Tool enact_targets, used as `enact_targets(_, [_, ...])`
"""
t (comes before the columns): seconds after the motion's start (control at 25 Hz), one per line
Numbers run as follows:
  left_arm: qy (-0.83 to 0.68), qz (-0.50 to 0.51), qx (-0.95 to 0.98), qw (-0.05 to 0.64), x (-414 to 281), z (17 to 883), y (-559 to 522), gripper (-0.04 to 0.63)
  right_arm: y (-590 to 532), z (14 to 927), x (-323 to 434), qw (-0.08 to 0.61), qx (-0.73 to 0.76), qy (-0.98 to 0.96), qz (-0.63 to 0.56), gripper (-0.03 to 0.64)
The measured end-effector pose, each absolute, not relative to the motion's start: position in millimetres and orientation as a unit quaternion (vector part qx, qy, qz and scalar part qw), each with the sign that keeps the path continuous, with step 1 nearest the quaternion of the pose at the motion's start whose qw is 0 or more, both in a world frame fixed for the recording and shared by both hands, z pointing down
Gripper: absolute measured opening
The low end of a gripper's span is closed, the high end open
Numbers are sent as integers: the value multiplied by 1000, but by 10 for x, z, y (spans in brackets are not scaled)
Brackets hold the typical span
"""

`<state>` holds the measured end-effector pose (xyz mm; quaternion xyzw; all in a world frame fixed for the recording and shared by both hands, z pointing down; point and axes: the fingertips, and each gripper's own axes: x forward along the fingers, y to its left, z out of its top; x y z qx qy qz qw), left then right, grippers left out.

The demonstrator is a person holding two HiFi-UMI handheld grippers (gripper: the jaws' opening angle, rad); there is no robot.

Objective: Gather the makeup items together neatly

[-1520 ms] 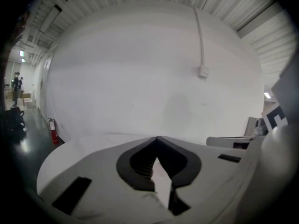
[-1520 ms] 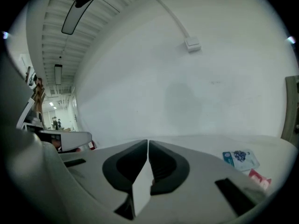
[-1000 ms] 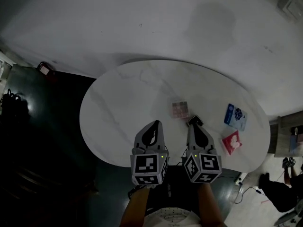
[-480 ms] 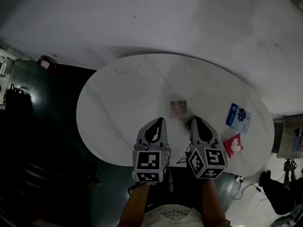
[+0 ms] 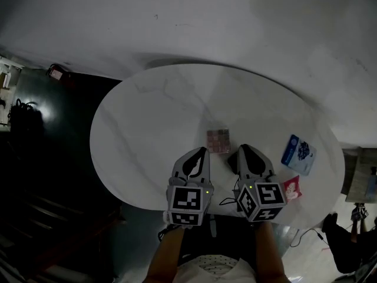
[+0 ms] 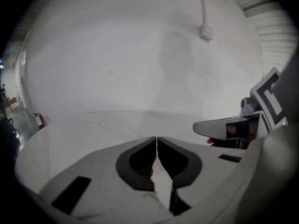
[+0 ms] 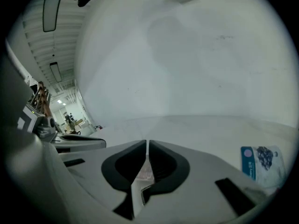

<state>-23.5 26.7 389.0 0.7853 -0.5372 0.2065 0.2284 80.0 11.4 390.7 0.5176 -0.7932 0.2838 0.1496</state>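
Table: You worked over a round white table (image 5: pixel 147 117) with faint marble veining, in dim light.
Left gripper: You held your left gripper (image 5: pixel 202 152) over the near part of the table. Its jaws were pressed together tip to tip, and the left gripper view showed nothing between them.
Right gripper: You held your right gripper (image 5: pixel 242 149) just beside the left one and apart from it. Its jaws were drawn all but together, with only a hairline slit at the tips. The right gripper view showed nothing pinched there.
Palette: A small square palette (image 5: pixel 218 141) with pinkish pans lay flat just ahead of the two sets of tips, roughly between them. Neither gripper touched it.
Dark item: A small dark item (image 5: pixel 232 160) lay against the left flank of your right gripper and was partly hidden by it. You could not tell what it was, or whether it touched the gripper.
Blue packet: The blue packet (image 5: pixel 299 154) lay flat toward the table's right edge, well apart from the palette.
Red packet: The red packet (image 5: pixel 292 187) lay near the blue one at the near right edge, partly behind the right gripper's marker cube (image 5: pixel 262 200).
Layout: The items were still scattered, not gathered.
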Motion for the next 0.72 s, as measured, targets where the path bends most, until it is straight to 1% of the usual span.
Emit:
enact_targets(0.12, [-533, 222, 783, 231, -232, 3978, 214, 27, 51, 3992, 779, 180, 486, -808, 280, 49])
enact_targets(0.28, [-526, 242, 782, 233, -219, 4082, 164, 86, -3, 4110, 720, 220, 437, -831, 266, 85])
enact_targets(0.36, [-521, 252, 781, 235, -207, 4137, 181, 98, 9, 4166, 695, 235, 413, -838, 269, 94])
enact_targets(0.56, [-509, 268, 780, 247, -191, 4275, 263, 99, -60, 4210, 669, 239, 392, -850, 256, 94])
enact_targets(0.72, [-501, 272, 783, 249, -195, 4318, 293, 132, -74, 4227, 596, 241, 381, -858, 248, 94])
